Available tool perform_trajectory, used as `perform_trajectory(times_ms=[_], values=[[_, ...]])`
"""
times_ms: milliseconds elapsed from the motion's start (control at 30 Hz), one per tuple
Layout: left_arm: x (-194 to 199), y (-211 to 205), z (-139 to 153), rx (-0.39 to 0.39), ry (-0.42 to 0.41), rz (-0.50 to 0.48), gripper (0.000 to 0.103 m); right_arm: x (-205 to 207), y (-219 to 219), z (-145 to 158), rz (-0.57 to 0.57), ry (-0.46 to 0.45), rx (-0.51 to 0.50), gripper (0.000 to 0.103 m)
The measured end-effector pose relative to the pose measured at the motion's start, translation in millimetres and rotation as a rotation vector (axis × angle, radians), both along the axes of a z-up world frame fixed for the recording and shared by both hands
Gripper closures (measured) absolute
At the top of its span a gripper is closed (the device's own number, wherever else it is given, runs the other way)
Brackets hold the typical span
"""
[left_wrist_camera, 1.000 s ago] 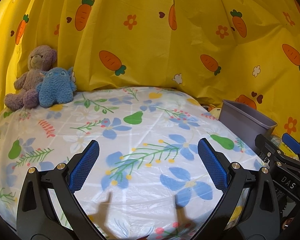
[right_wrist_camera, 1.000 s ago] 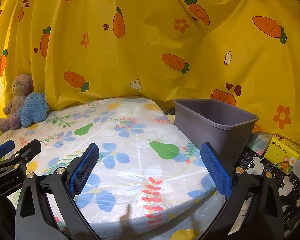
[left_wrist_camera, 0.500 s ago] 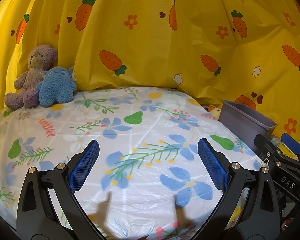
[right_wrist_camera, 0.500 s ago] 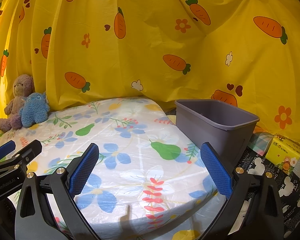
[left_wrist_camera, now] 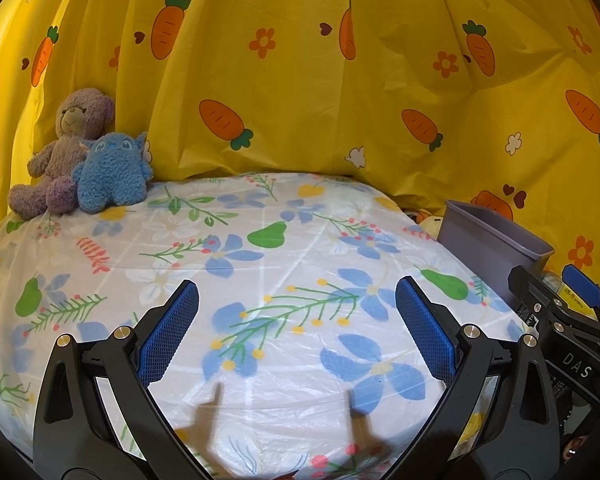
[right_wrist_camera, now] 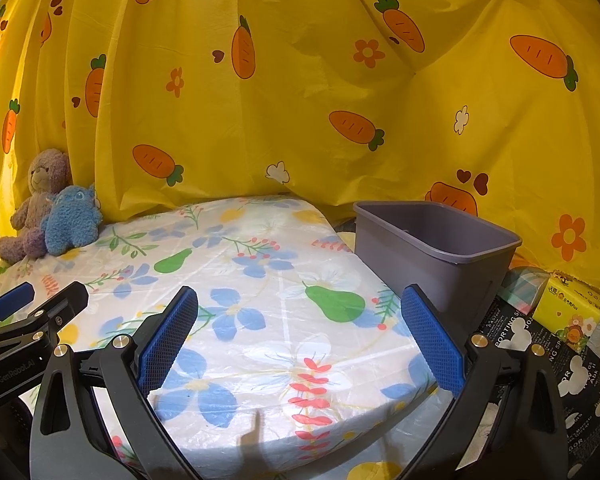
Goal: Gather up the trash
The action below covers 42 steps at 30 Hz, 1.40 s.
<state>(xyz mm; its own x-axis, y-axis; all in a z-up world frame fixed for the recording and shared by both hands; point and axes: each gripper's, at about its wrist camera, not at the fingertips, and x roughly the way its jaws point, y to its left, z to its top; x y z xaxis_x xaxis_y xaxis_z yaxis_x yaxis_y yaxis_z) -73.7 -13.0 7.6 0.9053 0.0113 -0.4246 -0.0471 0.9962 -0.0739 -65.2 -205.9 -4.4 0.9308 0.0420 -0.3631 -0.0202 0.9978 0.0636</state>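
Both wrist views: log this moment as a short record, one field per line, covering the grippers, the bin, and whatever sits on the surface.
left gripper: open, empty, over the floral sheet
right gripper: open, empty, over the same sheet
bin: grey bin beside the sheet's right edge, nothing visible inside
toys: purple bear and blue plush at the far left, touching
other: yellow tissue pack right of the bin
trash on sheet: none visible
backdrop: yellow carrot-print cloth

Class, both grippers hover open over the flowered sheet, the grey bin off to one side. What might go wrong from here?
The slick, wrinkled flowered sheet could snag on an open left gripper or right gripper. The grey bin sits just off the mattress edge, so a drop may miss. The plush toys could be mistaken for trash.
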Motion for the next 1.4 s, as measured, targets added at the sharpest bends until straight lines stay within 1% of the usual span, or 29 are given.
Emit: perform_trajectory(times_ms=[1400], values=[[1.6,-3.9,-0.2,-0.003,-0.002,-0.003,0.006,1.1,-3.7,0.9,0.002,-0.002,0.005,0.006]])
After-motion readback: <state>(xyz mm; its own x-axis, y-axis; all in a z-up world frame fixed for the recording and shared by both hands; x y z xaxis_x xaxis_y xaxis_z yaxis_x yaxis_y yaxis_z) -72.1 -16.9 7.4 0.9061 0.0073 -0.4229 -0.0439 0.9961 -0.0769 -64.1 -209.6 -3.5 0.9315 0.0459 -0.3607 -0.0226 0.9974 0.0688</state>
